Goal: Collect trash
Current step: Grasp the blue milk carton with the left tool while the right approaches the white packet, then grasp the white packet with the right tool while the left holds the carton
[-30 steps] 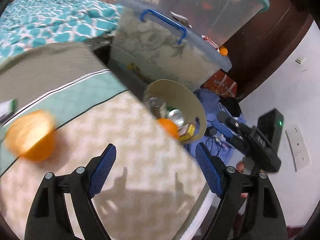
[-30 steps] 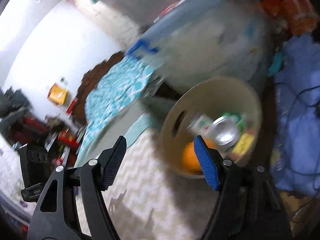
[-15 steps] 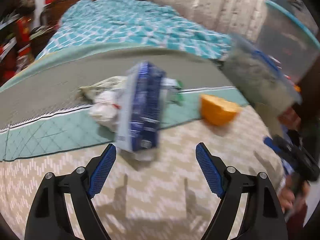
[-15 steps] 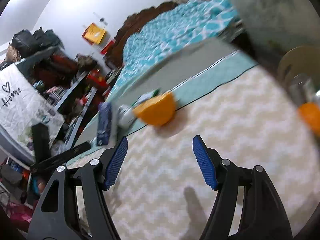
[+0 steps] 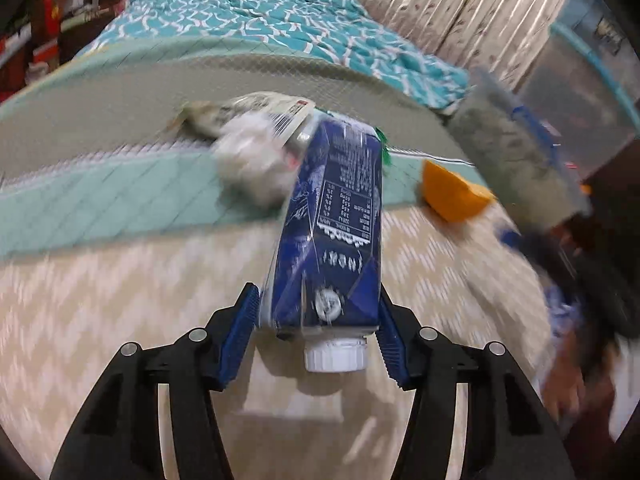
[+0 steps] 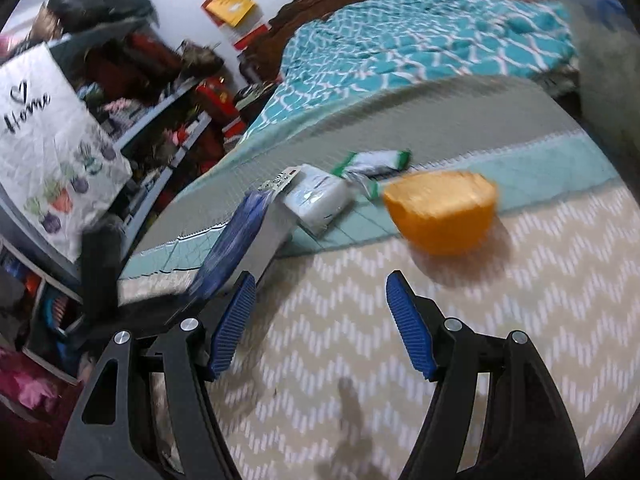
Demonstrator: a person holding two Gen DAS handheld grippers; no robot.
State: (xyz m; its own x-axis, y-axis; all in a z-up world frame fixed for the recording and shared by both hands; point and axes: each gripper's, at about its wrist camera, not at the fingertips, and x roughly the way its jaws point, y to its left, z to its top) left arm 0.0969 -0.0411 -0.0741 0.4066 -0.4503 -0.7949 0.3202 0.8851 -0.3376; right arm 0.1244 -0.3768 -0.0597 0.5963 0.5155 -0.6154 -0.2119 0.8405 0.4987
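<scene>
My left fingers [image 5: 320, 320] have just been closing and now clamp the blue carton [image 5: 332, 232] on the bed [image 5: 100, 300]. My right fingers [image 6: 320, 320] gape, released, before the orange piece [image 6: 440, 216].

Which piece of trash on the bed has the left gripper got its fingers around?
The blue carton with the white cap: the left gripper has just closed onto its sides. The orange peel, white wad and wrappers lie untouched.

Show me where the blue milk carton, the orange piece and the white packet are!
blue carton [image 5: 332, 240], left wrist view, printed side panel.
orange piece [image 6: 440, 210], right wrist view, its rounded skin.
white packet [image 6: 320, 198], right wrist view, its top face.
</scene>
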